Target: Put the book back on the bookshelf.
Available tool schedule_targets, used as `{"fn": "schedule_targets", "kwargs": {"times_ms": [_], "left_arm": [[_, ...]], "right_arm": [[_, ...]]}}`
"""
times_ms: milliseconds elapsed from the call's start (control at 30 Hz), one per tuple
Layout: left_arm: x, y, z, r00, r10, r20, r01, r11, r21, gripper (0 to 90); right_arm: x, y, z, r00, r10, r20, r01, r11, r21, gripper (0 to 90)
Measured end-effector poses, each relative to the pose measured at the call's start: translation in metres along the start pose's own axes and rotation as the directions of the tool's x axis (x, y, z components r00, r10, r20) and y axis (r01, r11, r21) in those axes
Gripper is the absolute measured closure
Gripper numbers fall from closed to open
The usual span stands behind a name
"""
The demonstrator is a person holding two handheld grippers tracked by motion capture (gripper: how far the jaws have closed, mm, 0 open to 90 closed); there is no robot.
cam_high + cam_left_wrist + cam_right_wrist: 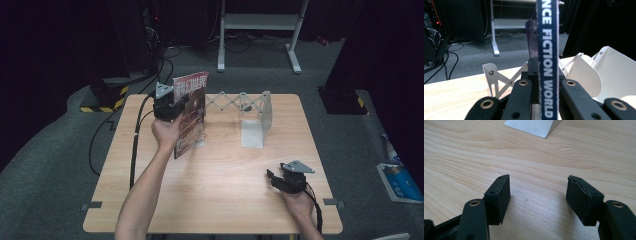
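On the wooden bench (210,180), the left gripper (167,107) holds a magazine (190,112) upright near the bench's far left, its fingers (524,95) clamped on the blue spine, where the white words "FICTION WORLD" run lengthwise in the left gripper view. In the high view the magazine's reddish cover faces the person, its lower edge at or just above the bench; which one cannot be told. Just beside it to the right stands a white expanding bookend rack (245,107), with a scissor-lattice stretched along the far side and a flat end plate (255,127) upright at its right end. The left gripper view shows the rack's curved white dividers (584,75) just behind the magazine, and one small riveted plate (491,75) to the left. The right gripper (287,177) rests low over the near right part of the bench, well apart from the magazine and rack. Its fingers (499,195) are spread wide with nothing between them, bare wood below, and a corner of the white plate (534,126) lies ahead.
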State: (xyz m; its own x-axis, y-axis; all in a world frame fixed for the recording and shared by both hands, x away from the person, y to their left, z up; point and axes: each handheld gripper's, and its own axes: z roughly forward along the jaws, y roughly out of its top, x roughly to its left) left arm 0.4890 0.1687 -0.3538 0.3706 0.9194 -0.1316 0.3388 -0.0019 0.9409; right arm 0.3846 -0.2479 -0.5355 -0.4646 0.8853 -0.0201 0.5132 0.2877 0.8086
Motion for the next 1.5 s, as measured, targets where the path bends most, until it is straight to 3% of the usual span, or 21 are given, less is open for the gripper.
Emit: {"fn": "schedule_targets", "kwargs": {"times_ms": [167,300,467,833,1000,1233,1367,1500], "left_arm": [[0.001,-0.006,0.003,0.9997,-0.025,-0.002,0.025,0.9994,-0.025,83.9],[0.001,-0.011,0.002,0.9998,-0.020,-0.004,0.020,0.9989,-0.042,83.8],[0.000,-0.013,0.001,1.0000,0.001,-0.001,-0.001,0.9997,-0.025,83.6],[-0.003,-0.013,0.002,0.9981,0.058,-0.021,-0.056,0.9947,0.086,82.5],[-0.002,-0.010,0.001,0.9980,0.057,-0.028,-0.053,0.9915,0.119,82.5],[-0.002,-0.002,0.002,0.9975,0.067,-0.023,-0.061,0.9756,0.211,82.4],[-0.001,0.001,0.003,0.9989,0.041,-0.023,-0.034,0.9659,0.257,81.9],[0.001,0.004,0.000,0.9991,0.028,-0.033,-0.018,0.9637,0.266,81.3]], "right_arm": [[0.000,0.000,0.000,1.0000,0.002,0.000,-0.002,1.000,0.000,36.1],[0.000,0.000,0.000,1.0000,0.002,0.000,-0.002,1.000,0.000,36.1],[0.000,0.000,0.000,1.0000,0.001,-0.001,-0.001,1.000,0.000,36.1],[0.000,0.000,0.000,1.0000,0.002,0.000,-0.002,1.000,0.000,36.1],[0.000,0.000,0.000,1.0000,0.000,-0.001,0.000,1.000,0.001,36.1],[0.000,0.000,0.000,1.0000,0.001,-0.001,-0.001,1.000,0.001,36.1],[0.000,0.000,0.000,1.0000,0.001,0.000,-0.001,1.000,0.001,36.1],[0.000,0.000,0.000,1.0000,0.000,0.000,0.000,1.000,0.002,36.1]]}}
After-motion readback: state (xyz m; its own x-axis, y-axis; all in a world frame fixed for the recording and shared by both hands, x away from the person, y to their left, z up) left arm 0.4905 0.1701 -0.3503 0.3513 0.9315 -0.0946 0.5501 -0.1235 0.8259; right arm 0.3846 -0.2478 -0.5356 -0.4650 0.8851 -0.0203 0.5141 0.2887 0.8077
